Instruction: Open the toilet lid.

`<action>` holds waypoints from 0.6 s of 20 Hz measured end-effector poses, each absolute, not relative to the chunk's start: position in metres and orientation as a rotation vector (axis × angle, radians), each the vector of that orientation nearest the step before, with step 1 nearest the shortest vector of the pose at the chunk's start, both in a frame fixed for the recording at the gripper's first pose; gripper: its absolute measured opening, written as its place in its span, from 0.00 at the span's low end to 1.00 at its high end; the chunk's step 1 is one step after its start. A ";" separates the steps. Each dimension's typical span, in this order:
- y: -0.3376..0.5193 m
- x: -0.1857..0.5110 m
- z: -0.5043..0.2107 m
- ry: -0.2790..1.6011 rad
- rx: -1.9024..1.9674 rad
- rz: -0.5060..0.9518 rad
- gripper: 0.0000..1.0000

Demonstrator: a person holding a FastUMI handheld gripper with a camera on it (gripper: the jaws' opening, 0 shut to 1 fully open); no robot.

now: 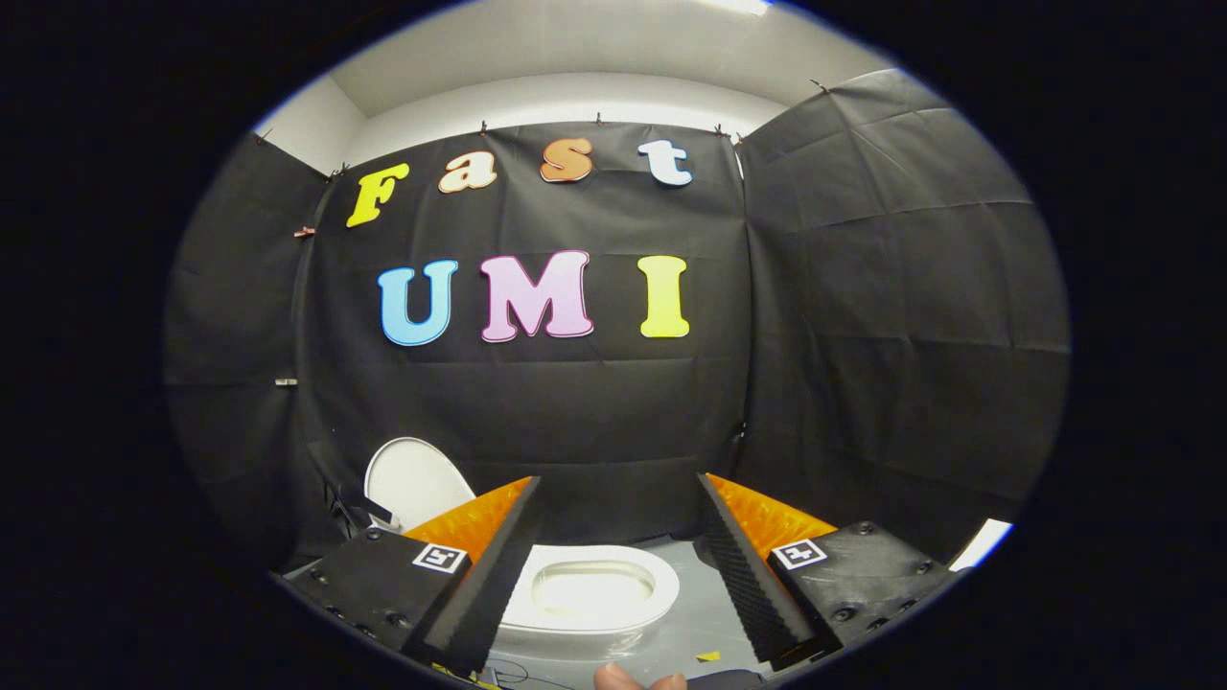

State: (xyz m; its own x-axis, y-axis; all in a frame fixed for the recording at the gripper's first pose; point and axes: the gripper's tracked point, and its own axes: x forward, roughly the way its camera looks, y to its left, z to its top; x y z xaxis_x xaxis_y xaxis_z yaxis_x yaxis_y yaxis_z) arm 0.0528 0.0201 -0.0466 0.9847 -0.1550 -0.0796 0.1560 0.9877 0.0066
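A white toilet (592, 594) stands on the grey floor below and ahead of my gripper (618, 489). Its seat ring and bowl show between the two fingers. The white lid (414, 479) stands raised and upright at the toilet's left side, partly behind the left finger (479, 556). My gripper is open, its fingers spread wide with nothing between them, held above and apart from the toilet.
Black cloth walls close the booth behind the toilet and on both sides. Grey floor (695, 613) surrounds the toilet, with a small yellow mark (707, 656) near the fingers. A person's fingertips (637, 678) show just below the gripper.
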 end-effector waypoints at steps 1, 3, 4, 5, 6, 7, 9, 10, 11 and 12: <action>0.020 0.051 -0.045 0.073 0.007 -0.156 0.99; 0.027 0.049 -0.043 0.064 0.001 -0.146 1.00; 0.029 0.048 -0.043 0.059 -0.008 -0.143 1.00; 0.031 0.047 -0.042 0.053 -0.026 -0.143 0.99; 0.034 0.047 -0.041 0.047 -0.044 -0.140 0.99; 0.038 0.046 -0.042 0.047 -0.051 -0.135 0.99; 0.045 0.044 -0.041 0.042 -0.048 -0.126 0.99; 0.047 0.043 -0.042 0.041 -0.046 -0.122 0.99; 0.049 0.042 -0.042 0.041 -0.044 -0.118 0.99; 0.051 0.042 -0.042 0.040 -0.042 -0.116 1.00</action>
State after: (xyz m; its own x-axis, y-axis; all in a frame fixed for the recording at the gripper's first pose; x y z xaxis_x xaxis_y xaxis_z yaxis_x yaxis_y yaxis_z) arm 0.0417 0.0505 -0.0421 0.9925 -0.1164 -0.0378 0.1147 0.9924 -0.0439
